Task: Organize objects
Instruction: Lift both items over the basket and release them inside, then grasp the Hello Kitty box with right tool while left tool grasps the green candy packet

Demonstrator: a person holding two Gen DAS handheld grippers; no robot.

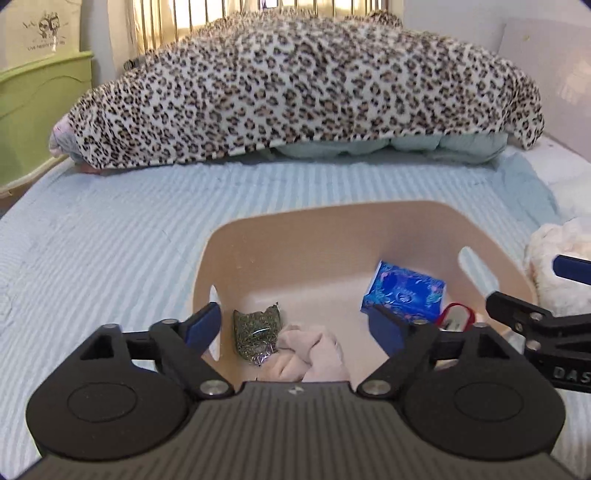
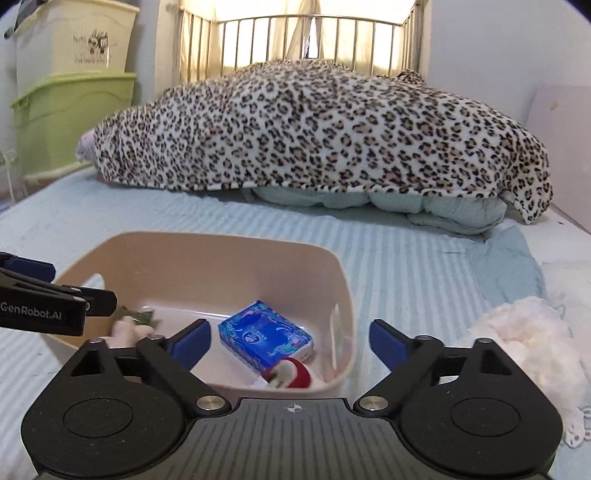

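Note:
A beige plastic bin [image 1: 332, 229] [image 2: 207, 254] stands on the striped bed. Inside lie a blue tissue pack [image 1: 404, 291] [image 2: 264, 338], a clear bag of green seeds [image 1: 256, 334], a pink cloth [image 1: 310, 354] and a red-and-white object [image 1: 456, 317] [image 2: 291, 373]. My left gripper [image 1: 295, 326] is open and empty over the bin's near left part. My right gripper [image 2: 290, 341] is open and empty, straddling the bin's right wall. A fluffy white plush [image 2: 532, 339] [image 1: 554, 258] lies on the bed right of the bin.
A leopard-print blanket [image 1: 303, 88] [image 2: 325, 125] covers a pile of pale bedding at the far end of the bed. Green and cream storage boxes [image 2: 74, 92] stand at the left. A metal headboard [image 2: 314, 33] and a wall lie beyond.

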